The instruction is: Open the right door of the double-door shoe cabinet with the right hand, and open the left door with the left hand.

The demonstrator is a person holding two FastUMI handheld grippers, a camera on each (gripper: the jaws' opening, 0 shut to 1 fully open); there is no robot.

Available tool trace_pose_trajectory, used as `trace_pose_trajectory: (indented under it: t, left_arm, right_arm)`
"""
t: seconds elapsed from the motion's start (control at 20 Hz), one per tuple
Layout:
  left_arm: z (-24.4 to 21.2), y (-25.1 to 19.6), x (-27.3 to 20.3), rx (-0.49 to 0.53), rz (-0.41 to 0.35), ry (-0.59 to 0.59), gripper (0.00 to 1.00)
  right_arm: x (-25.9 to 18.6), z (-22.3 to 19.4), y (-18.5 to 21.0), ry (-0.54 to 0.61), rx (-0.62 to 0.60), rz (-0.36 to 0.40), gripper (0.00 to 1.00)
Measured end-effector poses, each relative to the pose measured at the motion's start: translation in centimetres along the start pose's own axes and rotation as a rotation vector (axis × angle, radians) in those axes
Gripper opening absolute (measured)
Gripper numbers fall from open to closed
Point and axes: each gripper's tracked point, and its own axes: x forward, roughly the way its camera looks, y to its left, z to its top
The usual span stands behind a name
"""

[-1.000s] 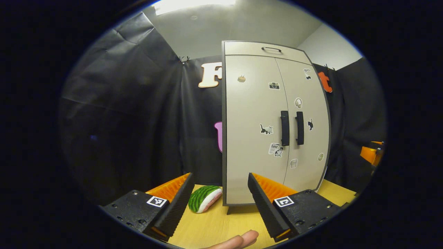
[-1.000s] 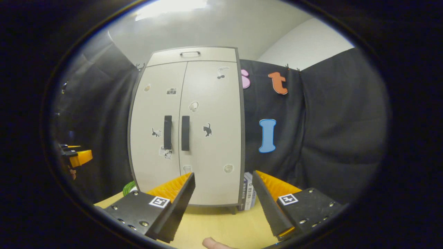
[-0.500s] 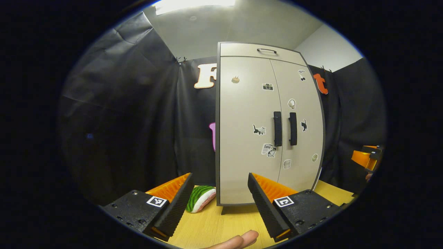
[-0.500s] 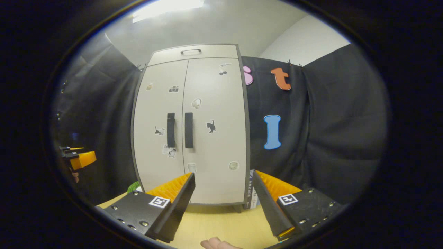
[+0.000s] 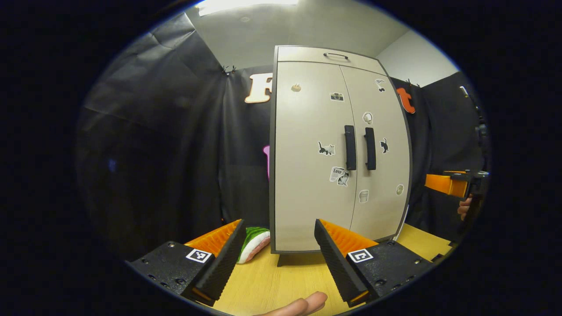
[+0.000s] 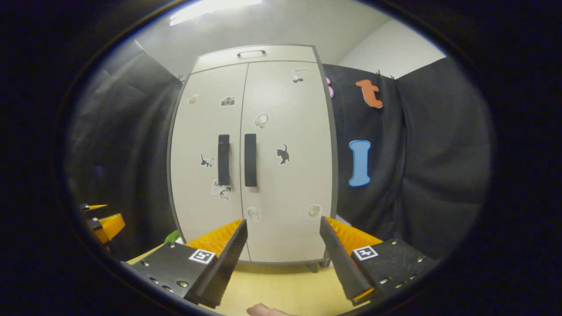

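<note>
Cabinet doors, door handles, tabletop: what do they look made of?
Beige cabinet doors: likely laminated board or painted panel, smooth matte, soft ceiling glare, dark edge trim. Black vertical bar handles: probably plastic or coated metal, matte; can't tell which. Light yellow tabletop: wood or wood-look laminate, with faint straight grain lines.

Black cloth walls [image 5: 175, 131] – pale ceiling [image 6: 272, 22], lit – wooden table [image 5: 285, 281].

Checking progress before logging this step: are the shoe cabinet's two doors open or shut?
Both shut. The beige double-door shoe cabinet has its doors flush, meeting at the centre seam, with the two black vertical handles side by side.
</note>
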Motion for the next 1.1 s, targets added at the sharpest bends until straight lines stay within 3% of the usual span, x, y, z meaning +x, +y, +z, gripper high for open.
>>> trace_pose_trajectory:
  t: [0.05, 0.1, 0.15, 0.4, 0.6, 0.65, 0.8, 0.85, 1.05, 1.1]
  left_arm:
    - [-0.6, 0.4, 0.1, -0.013, 0.009, 0.010, 0.97]
    - [-1.2, 0.8, 0.2, -0.025, 0.017, 0.018, 0.97]
    - [-1.4, 1.0, 0.4, -0.033, 0.022, 0.017, 0.97]
    - [-2.6, 2.7, 0.2, 0.004, 0.045, 0.006, 0.97]
    - [-3.6, 4.6, 0.1, 0.001, 0.064, 0.021, 0.97]
    - [-3.6, 5.3, 0.0, 0.007, 0.075, 0.019, 0.97]
    - [-3.5, 6.9, -0.3, 0.020, 0.108, 0.014, 0.97]
    - [-3.4, 7.1, -0.4, 0.019, 0.109, 0.007, 0.97]
    - [-3.5, 7.1, -1.0, 0.022, 0.081, 0.000, 0.97]
    - [-3.6, 7.1, -1.0, 0.023, 0.075, 0.001, 0.97]
  right_arm:
    - [1.5, 0.6, 0.2, -0.004, -0.017, 0.004, 0.94]
    - [2.9, 1.1, 0.5, -0.008, -0.028, 0.006, 0.98]
    - [4.4, 1.5, 0.9, -0.008, -0.032, 0.013, 0.94]
    - [11.1, 3.9, 3.5, -0.020, -0.038, 0.057, 0.94]
    - [14.6, 5.8, 5.7, -0.031, -0.003, 0.094, 0.94]
    - [15.1, 6.3, 6.3, -0.035, 0.003, 0.103, 0.98]
    - [17.1, 7.2, 8.0, -0.054, 0.019, 0.110, 0.94]
    - [17.8, 6.9, 8.1, -0.039, 0.017, 0.091, 0.98]
    - [20.3, 6.3, 7.0, -0.015, 0.037, 0.011, 0.98]
    - [20.5, 6.3, 6.6, -0.012, 0.051, 0.004, 0.94]
